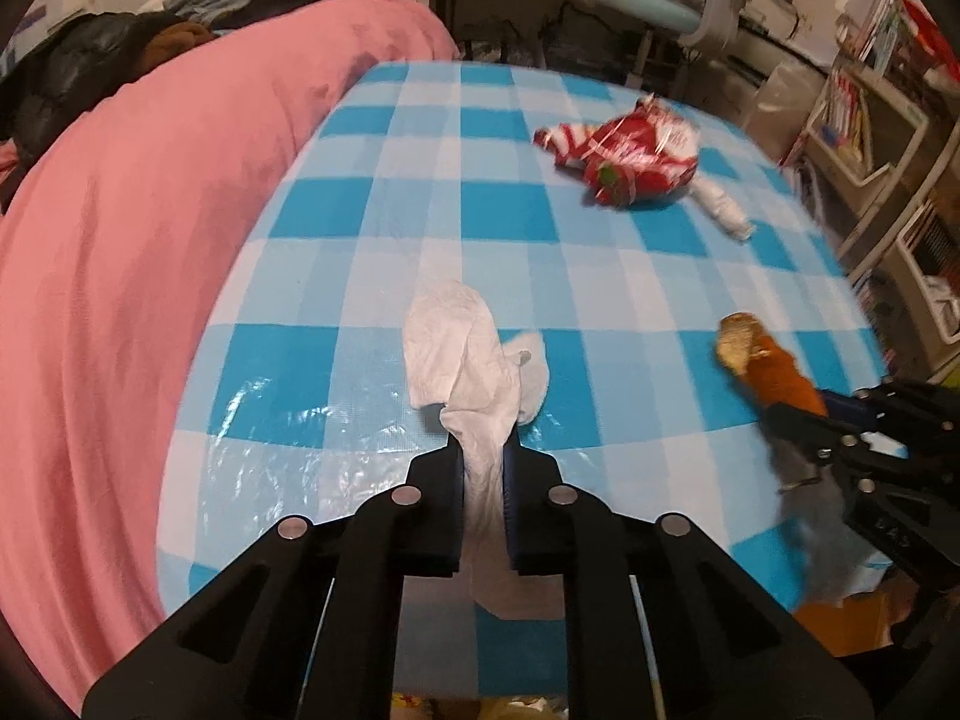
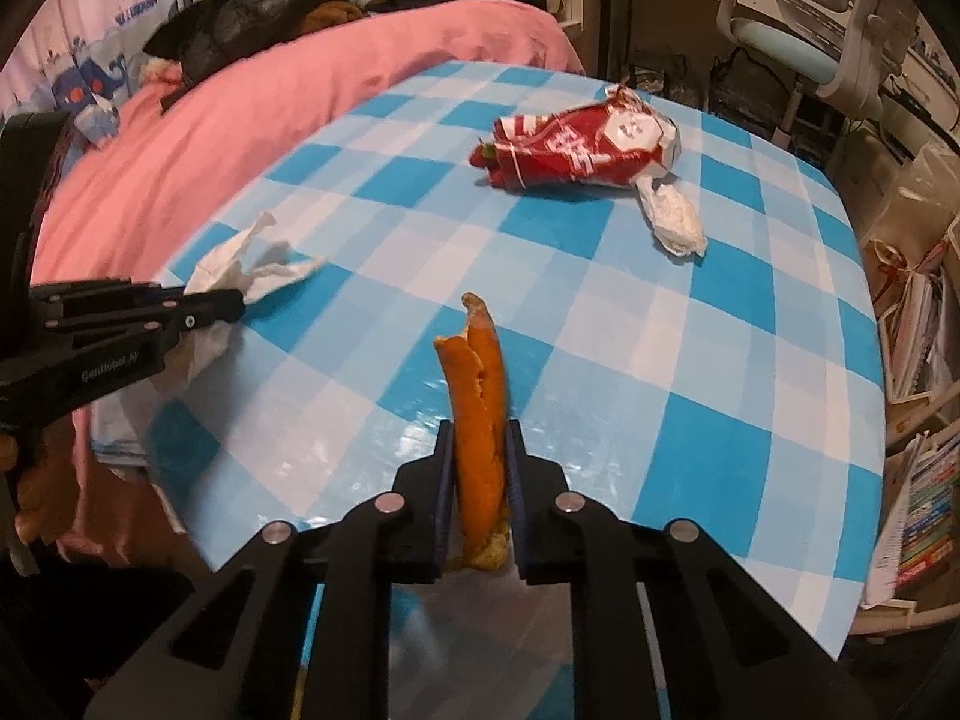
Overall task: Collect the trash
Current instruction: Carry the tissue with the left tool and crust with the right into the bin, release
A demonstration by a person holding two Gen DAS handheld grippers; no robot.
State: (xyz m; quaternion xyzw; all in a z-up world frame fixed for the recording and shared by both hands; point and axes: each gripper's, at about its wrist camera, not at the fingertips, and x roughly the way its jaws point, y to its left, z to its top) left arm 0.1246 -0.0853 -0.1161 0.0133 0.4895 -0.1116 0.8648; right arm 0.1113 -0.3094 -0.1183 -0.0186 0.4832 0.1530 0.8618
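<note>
**A:** What have I got in the left gripper (image 1: 483, 450)?

**B:** A crumpled white tissue (image 1: 465, 354). The jaws are pressed onto its lower, twisted part, and the rest fans out above the fingertips over the near part of the table (image 1: 420, 138).

**A:** And my right gripper (image 2: 480, 429)?

**B:** Pinching an orange peel (image 2: 477, 396). The strip stands up between the pads, its pale inner side showing at the top and at the bottom end. From the left camera I see the same peel sticking out of that gripper at the table's near right edge.

**A:** What's left on the checked cloth?

**B:** A crushed red-and-white wrapper (image 2: 576, 147) lies toward the far side, well apart from both grippers. A second white tissue wad (image 2: 675, 219) lies just beside its near right end; I can't tell whether the two touch.

**A:** Are my two grippers close together?

**B:** They're side by side at the near edge, apart from each other. In the right camera the left one comes in from the left side with the tissue bunched at its tip.

**A:** Anything round the table?

**B:** A pink blanket (image 1: 120, 240) runs along the left side, touching the cloth's edge, with dark clothes piled behind it. A pale blue chair (image 2: 780, 42) stands beyond the far end, and book shelves (image 1: 864, 120) stand on the right.
</note>
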